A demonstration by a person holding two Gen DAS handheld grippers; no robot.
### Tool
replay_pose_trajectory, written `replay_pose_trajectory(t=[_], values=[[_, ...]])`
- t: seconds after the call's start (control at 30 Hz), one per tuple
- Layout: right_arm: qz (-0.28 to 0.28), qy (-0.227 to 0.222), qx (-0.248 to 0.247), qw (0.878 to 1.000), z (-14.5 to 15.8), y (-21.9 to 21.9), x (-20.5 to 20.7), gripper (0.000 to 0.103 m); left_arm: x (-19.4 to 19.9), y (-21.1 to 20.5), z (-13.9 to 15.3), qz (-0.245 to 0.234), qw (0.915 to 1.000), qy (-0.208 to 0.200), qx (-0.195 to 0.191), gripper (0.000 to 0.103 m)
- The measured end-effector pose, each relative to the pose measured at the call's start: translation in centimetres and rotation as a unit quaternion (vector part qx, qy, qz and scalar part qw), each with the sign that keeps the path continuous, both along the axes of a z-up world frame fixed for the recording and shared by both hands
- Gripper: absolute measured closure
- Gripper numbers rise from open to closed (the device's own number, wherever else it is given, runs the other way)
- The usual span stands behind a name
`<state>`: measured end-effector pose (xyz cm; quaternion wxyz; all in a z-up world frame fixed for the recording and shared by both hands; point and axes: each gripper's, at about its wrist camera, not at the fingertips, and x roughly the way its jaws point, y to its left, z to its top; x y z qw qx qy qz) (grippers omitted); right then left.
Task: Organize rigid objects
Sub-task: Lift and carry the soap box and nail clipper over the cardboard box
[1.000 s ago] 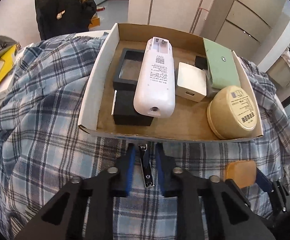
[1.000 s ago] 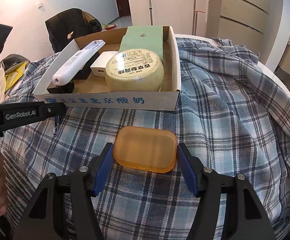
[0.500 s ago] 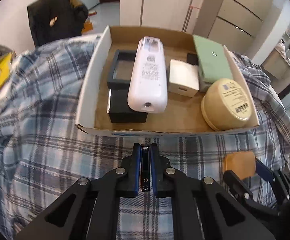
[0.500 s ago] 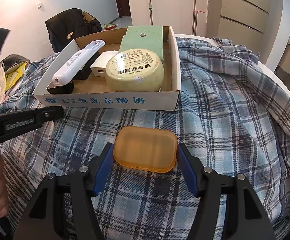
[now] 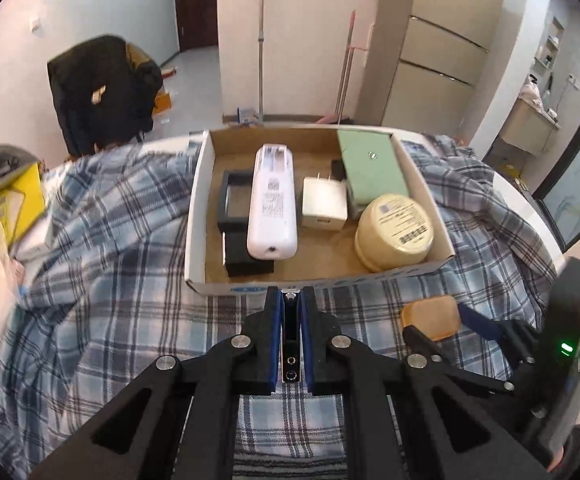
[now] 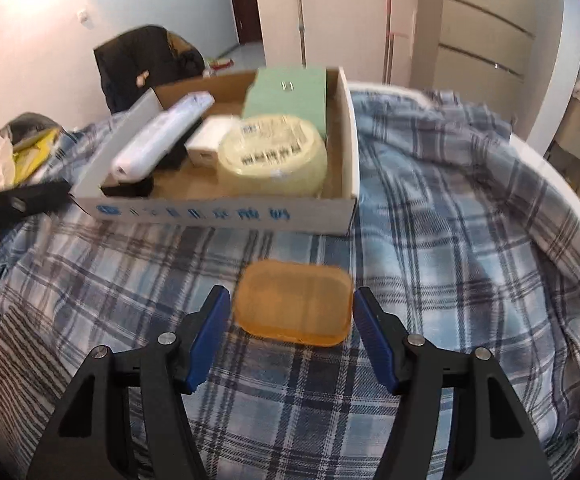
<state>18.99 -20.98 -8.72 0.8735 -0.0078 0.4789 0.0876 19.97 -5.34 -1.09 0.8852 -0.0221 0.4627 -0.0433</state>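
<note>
Your left fingers (image 5: 290, 312) hold the thin nail clipper (image 5: 290, 336) tight; your right fingers (image 6: 292, 320) stand wide around the orange case (image 6: 293, 303). Tilt, and the clipper could slip out.

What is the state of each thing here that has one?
Left tool: shut on clipper.
Right tool: open, astride orange case.
Orange case: closed, flat on cloth.
Box: open-topped, partly filled.
Remote: face down, in box.
</note>
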Motion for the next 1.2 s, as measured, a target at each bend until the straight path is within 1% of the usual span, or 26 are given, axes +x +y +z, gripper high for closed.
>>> replay_pose_trajectory(t=[0.1, 0.2, 0.3, 0.33, 0.37, 0.43, 0.53, 0.63, 0.7, 0.8, 0.9, 1.07, 1.2], values=[[-0.027, -0.01, 0.013, 0.999, 0.5, -1.1, -0.2, 0.042, -0.3, 0.1, 1.1, -0.002, 0.9999, -0.014, 0.003, 0.093], [-0.032, -0.016, 0.031, 0.999, 1.1, -1.8, -0.3, 0.042, -0.6, 0.5, 2.0, -0.003, 0.9997, -0.024, 0.004, 0.093], [-0.03, -0.023, 0.027, 0.999, 2.0, -2.3, -0.4, 0.042, -0.6, 0.6, 2.9, -0.007, 0.9991, -0.04, 0.007, 0.093], [-0.034, -0.028, 0.019, 0.999, 2.3, -2.5, -0.4, 0.042, -0.3, 0.5, 3.3, -0.007, 0.9988, -0.048, 0.001, 0.093], [-0.043, -0.04, 0.012, 0.998, 3.0, -2.8, -0.5, 0.042, 0.1, 0.3, 3.8, -0.004, 0.9983, -0.057, -0.01, 0.093], [-0.057, -0.062, 0.01, 0.996, 4.1, -3.4, -0.8, 0.042, 1.1, -0.6, 4.2, -0.01, 0.9974, -0.069, -0.018, 0.093], [-0.069, -0.078, 0.012, 0.995, 5.7, -4.5, -0.8, 0.042, 2.6, -2.0, 4.2, -0.017, 0.9966, -0.08, -0.012, 0.093], [-0.076, -0.087, 0.014, 0.993, 7.0, -5.3, -0.6, 0.042, 4.3, -2.8, 3.4, -0.029, 0.9973, -0.06, -0.031, 0.093], [-0.083, -0.097, 0.013, 0.992, 7.4, -5.7, -0.5, 0.042, 5.5, -3.1, 2.1, -0.037, 0.9974, -0.048, -0.04, 0.093], [-0.085, -0.1, 0.024, 0.991, 6.6, -6.2, -0.3, 0.042, 6.4, -3.7, 0.1, -0.052, 0.9966, -0.057, -0.029, 0.093], [-0.072, -0.082, 0.026, 0.994, 5.1, -6.3, 0.1, 0.042, 6.8, -3.8, -1.5, -0.051, 0.996, -0.068, -0.029, 0.093], [-0.072, -0.072, 0.029, 0.994, 4.1, -6.7, 0.6, 0.042, 8.2, -3.6, -4.3, -0.054, 0.997, -0.043, -0.037, 0.093], [-0.072, -0.073, 0.028, 0.994, 4.2, -6.8, 0.3, 0.042, 8.7, -3.6, -5.9, -0.05, 0.9981, -0.022, -0.026, 0.093]])
